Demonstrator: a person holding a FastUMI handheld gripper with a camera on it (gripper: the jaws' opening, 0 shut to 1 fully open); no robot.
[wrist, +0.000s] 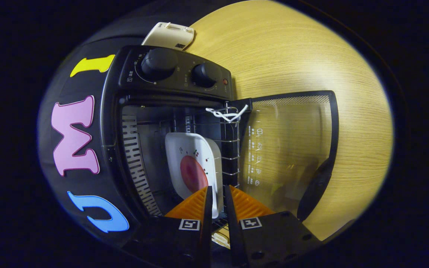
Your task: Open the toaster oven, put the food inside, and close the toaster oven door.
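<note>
Now tool (218,199) gripping near rim of white plate (184,149), both orange fingers (194,204) pressing on its edge. Plate carrying round reddish food (193,173), sitting inside black toaster oven (173,74) on wire rack (233,149). Glass door (292,141) hanging wide open over wooden worktop (292,56). Cream-coloured device (168,35) lying beyond oven.

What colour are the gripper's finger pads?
Orange and ribbed, in the gripper view: the pads close on the white plate's rim inside the toaster oven.
</note>
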